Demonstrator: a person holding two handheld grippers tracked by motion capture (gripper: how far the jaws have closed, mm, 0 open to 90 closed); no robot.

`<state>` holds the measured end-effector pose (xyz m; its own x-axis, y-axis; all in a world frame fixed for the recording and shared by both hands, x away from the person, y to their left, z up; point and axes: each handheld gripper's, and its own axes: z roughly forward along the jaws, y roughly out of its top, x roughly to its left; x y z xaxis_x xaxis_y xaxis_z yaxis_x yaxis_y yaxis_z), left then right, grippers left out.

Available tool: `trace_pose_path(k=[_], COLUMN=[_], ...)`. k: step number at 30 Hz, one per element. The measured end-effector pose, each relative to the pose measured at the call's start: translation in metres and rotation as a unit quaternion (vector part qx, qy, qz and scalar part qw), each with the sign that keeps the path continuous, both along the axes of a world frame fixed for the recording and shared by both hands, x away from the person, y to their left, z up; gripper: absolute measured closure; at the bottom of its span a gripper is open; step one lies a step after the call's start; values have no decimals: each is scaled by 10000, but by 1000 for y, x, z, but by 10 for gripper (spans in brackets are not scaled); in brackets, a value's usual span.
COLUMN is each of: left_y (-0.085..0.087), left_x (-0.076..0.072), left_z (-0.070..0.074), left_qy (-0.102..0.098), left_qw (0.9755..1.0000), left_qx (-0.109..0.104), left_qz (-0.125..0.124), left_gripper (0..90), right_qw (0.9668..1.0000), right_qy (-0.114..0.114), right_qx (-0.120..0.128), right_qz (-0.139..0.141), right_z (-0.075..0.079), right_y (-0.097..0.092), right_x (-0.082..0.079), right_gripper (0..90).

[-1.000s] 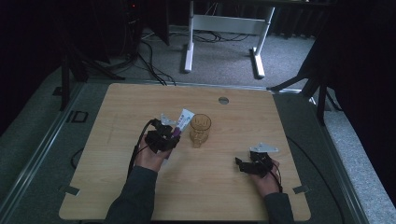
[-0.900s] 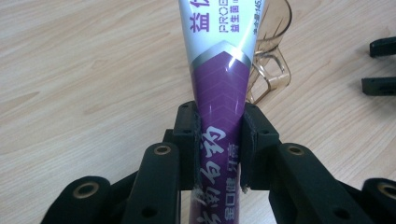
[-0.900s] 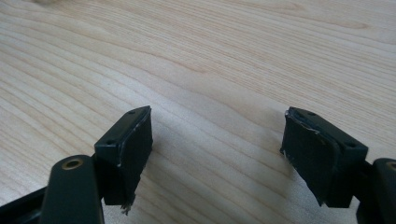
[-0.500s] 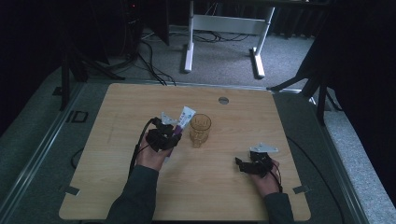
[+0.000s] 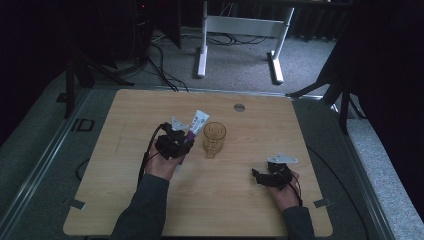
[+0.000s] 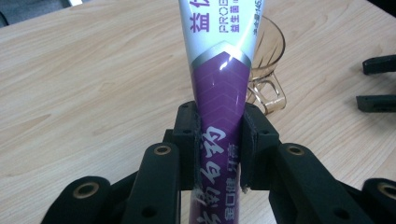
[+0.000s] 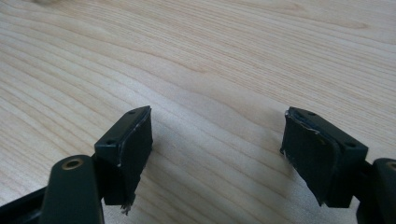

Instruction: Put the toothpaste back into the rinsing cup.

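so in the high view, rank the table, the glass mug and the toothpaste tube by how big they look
1. table
2. toothpaste tube, though the left tongs cover part of it
3. glass mug; close to the tube, so 2 and 3 are unsure

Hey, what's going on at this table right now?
A person holds tongs in each hand over a wooden table. The left tongs are shut on a purple and white tube, held beside an amber glass cup. The right tongs are open and empty, low over bare wood off to the side.
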<state>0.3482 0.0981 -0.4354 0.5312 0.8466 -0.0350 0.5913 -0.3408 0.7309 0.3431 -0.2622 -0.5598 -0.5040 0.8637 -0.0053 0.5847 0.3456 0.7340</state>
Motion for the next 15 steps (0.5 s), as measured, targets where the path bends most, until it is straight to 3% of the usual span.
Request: trace_pose_path(k=[15], left_y=[0], left_x=[4], left_z=[4], left_qy=[-94], left_qw=[9999], left_qx=[-75], left_qz=[-22], left_gripper=[715], right_qw=[10000], right_qy=[-2], right_qx=[-1], right_qz=[3], right_z=[0], right_y=[0], right_x=[0], right_gripper=[242])
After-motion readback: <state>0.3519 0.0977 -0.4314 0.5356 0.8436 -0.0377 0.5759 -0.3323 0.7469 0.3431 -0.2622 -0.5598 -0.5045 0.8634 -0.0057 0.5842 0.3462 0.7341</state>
